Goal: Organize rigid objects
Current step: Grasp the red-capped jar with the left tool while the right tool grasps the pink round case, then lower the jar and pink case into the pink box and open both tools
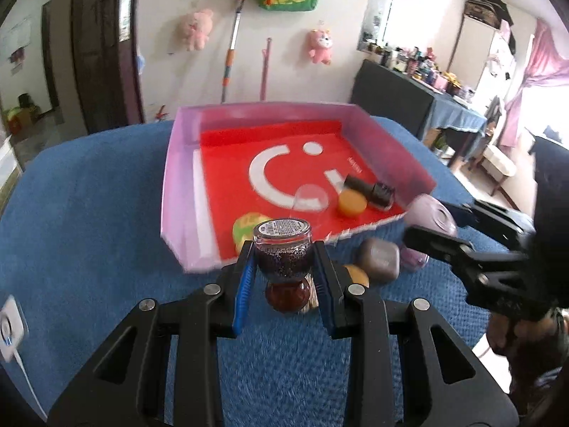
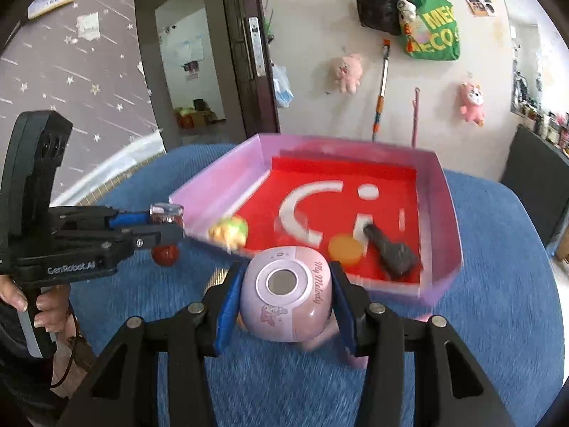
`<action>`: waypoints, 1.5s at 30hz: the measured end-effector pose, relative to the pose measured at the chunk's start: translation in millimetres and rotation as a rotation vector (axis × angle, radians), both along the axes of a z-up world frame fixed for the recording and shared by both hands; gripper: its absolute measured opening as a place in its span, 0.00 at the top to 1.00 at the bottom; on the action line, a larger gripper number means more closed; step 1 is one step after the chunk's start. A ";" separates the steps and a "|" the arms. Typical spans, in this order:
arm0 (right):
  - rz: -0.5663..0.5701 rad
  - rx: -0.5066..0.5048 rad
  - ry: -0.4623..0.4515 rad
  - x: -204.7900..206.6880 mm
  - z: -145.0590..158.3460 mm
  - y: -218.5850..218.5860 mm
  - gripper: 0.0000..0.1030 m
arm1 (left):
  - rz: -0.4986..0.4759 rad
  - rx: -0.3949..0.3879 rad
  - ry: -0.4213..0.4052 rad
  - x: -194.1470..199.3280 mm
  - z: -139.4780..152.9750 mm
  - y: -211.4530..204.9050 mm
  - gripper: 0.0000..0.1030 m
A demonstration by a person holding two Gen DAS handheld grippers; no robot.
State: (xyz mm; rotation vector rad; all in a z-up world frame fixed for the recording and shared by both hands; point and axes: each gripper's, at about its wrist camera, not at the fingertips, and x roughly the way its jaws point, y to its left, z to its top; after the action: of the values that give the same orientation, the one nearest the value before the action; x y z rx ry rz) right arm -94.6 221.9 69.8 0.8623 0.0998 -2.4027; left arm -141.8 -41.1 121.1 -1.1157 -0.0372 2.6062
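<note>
L claw (image 1: 284,259) pinching glitter jar (image 1: 283,252), R claw (image 2: 284,290) pinching pink pod (image 2: 284,291); tray (image 2: 441,213) edges blurred.

Pink round device (image 2: 284,293): "My Melody", script along its side.
Left gripper (image 2: 170,226) body: "GenRobot.AI", white print.
Green bag (image 2: 432,30) on wall: "ME", "ECO", cut off.

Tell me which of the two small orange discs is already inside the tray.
The orange disc lying on the red tray floor beside the black brush. The other orange disc lies outside on the blue cloth, by the brown cube.
</note>
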 end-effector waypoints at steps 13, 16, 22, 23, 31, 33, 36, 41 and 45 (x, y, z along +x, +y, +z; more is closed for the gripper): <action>0.065 0.126 -0.131 -122.2 -0.1 -41.7 0.51 | -0.061 -0.101 -0.188 -104.9 -14.3 14.0 0.71; 0.061 0.140 -0.174 -143.4 -9.8 -48.9 0.51 | -0.064 -0.134 -0.229 -121.8 -24.4 15.3 0.71; 0.060 0.197 -0.222 -173.6 -28.7 -60.3 0.51 | -0.085 -0.176 -0.298 -144.3 -41.4 20.2 0.71; 0.062 0.208 -0.234 -176.8 -32.2 -62.5 0.51 | -0.087 -0.177 -0.304 -146.2 -43.1 20.5 0.71; 0.078 0.274 -0.291 -185.4 -50.9 -70.9 0.51 | -0.097 -0.188 -0.335 -158.4 -57.3 25.8 0.71; 0.078 0.285 -0.296 -186.4 -53.0 -71.3 0.51 | -0.095 -0.182 -0.341 -160.4 -58.7 25.2 0.71; 0.078 0.300 -0.307 -189.0 -56.4 -73.2 0.51 | -0.092 -0.182 -0.345 -162.9 -60.8 24.2 0.71; 0.072 0.301 -0.325 -191.8 -60.9 -70.3 0.51 | -0.086 -0.180 -0.364 -164.6 -64.3 21.5 0.71; 0.069 0.300 -0.323 -193.4 -61.1 -68.4 0.51 | -0.087 -0.174 -0.364 -165.6 -67.6 21.5 0.71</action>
State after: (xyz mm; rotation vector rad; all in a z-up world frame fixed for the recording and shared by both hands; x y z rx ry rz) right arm -287.9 153.6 8.8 1.3491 0.3644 -2.1842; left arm -307.4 -19.6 53.4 -1.6029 0.1583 2.3333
